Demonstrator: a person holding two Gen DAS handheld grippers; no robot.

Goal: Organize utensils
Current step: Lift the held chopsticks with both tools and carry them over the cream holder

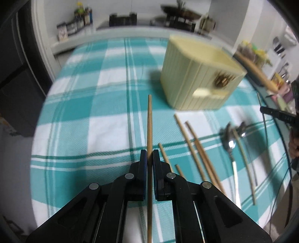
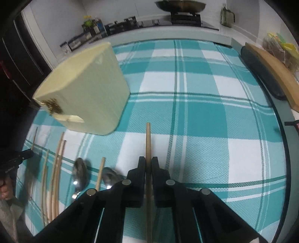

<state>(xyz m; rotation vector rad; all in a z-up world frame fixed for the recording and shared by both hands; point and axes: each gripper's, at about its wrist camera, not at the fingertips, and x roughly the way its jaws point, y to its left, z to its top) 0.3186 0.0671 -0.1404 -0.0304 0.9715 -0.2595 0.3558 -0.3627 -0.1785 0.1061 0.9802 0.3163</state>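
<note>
My left gripper (image 1: 149, 152) is shut on a wooden chopstick (image 1: 149, 119) that points forward above the teal checked cloth (image 1: 84, 115). My right gripper (image 2: 148, 159) is likewise shut on another wooden chopstick (image 2: 148, 142). A cream ribbed utensil holder (image 1: 198, 74) stands ahead and right of the left gripper; in the right wrist view the holder (image 2: 87, 89) is ahead and to the left. Several loose chopsticks (image 1: 194, 149) and two metal spoons (image 1: 230, 144) lie on the cloth between the grippers; the same spoons (image 2: 80, 173) and chopsticks (image 2: 56, 168) show in the right wrist view.
A wooden board (image 2: 276, 72) with a dark object lies along the table's right edge. A counter at the back carries jars and bottles (image 1: 74, 24), a stove and a pan (image 2: 181, 6). A person's hand (image 2: 5, 188) grips the left tool's handle.
</note>
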